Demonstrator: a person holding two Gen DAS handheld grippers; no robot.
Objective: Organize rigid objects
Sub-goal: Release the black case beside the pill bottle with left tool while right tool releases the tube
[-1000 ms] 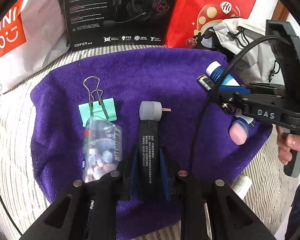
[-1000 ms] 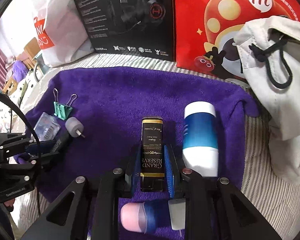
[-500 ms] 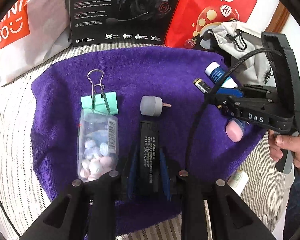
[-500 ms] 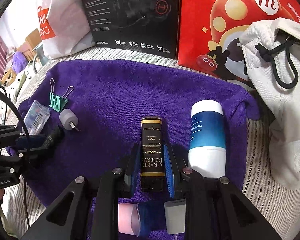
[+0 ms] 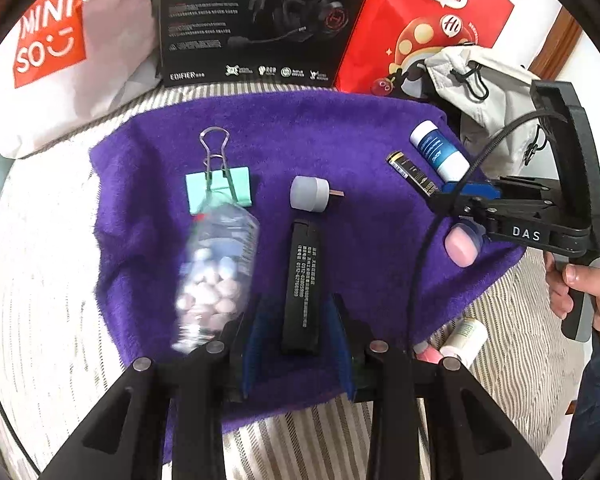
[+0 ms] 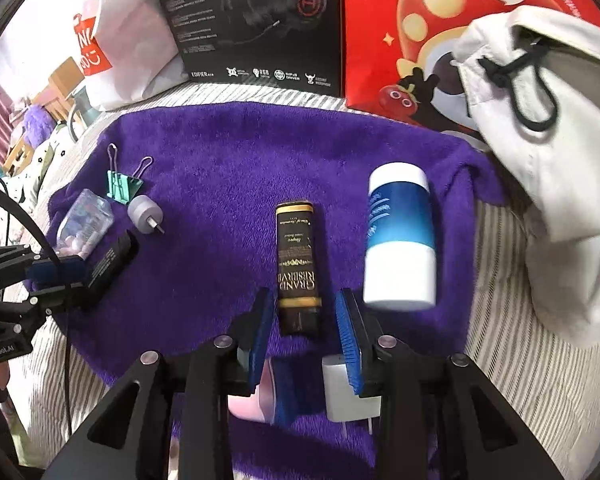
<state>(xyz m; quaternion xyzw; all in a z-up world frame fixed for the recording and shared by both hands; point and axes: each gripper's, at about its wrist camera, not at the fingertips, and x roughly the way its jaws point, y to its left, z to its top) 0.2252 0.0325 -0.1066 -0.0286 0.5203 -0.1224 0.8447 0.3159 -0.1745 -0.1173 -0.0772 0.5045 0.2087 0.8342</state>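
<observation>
On the purple towel [image 5: 320, 132] a black stick with white print [image 5: 302, 280] lies between the fingers of my left gripper [image 5: 298, 304], which is open with a gap on each side. To its left are a clear box of pills [image 5: 216, 272], a green binder clip [image 5: 218, 194] and a grey plug [image 5: 308, 199]. My right gripper [image 6: 304, 296] is open around the near end of a black-and-gold tube [image 6: 297, 268]. A blue-and-white bottle [image 6: 398, 240] lies just to the right. Under the right gripper sit a pink-capped jar [image 6: 252, 400] and a white charger [image 6: 350, 392].
A black headset box [image 5: 256, 20], a red mushroom bag [image 5: 428, 28] and a white Miniso bag [image 5: 60, 52] stand behind the towel. A white drawstring bag [image 6: 560, 140] lies at the right. Small bottles [image 5: 462, 340] rest off the towel's right edge on striped fabric. A hand [image 5: 580, 292] holds the right gripper.
Both grippers have opened: the left let go of the black stick, the right let go of the black-and-gold tube. Both have pulled back slightly. The pill box looks blurred, as if moving.
</observation>
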